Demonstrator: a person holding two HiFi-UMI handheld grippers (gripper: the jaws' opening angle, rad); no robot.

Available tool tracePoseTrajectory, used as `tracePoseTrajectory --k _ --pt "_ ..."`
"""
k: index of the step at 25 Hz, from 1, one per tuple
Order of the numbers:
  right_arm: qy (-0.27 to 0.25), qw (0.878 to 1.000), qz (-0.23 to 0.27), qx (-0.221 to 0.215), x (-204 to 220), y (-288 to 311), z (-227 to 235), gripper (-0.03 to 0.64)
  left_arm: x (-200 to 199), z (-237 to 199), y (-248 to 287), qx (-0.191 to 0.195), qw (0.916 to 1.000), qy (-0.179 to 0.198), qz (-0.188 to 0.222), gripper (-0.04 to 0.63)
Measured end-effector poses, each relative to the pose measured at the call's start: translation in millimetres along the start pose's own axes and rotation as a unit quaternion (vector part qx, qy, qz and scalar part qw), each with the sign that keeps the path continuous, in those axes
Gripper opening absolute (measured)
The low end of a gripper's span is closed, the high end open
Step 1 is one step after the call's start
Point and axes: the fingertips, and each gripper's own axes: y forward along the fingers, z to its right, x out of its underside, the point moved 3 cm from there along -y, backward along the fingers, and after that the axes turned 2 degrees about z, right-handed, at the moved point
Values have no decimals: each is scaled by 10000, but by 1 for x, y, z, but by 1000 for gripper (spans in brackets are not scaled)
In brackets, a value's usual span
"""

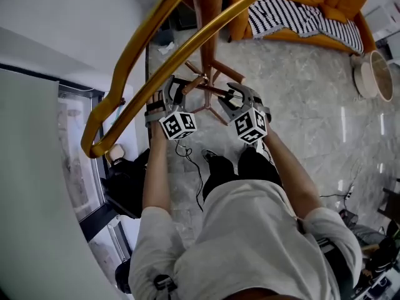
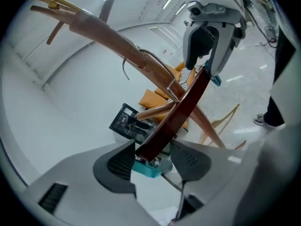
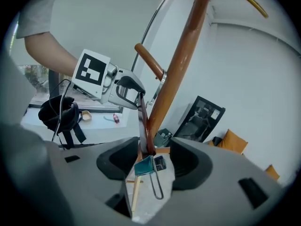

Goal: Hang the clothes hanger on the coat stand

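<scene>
The wooden clothes hanger [image 2: 181, 107], which I judge stiff, light and a little slippery, seems hooked on the coat stand [image 3: 181, 55], its ends, the best holds, lying loose between the parted jaws of the left gripper [image 2: 153, 158] and right gripper [image 3: 153, 160].
</scene>
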Motion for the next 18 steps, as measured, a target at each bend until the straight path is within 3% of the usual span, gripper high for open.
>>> tracePoseTrajectory --k 7,13,18 --pt "329 9990 282 106 -2 -15 -1 195 -3 13 -12 208 9987 -442 109 233" --pt "311 9988 391 6 -1 -20 0 195 -2 9 -12 62 9987 -492 70 256" --pt "325 9985 440 -16 1 -27 2 195 -2 6 -13 -316 9993 -203 64 265"
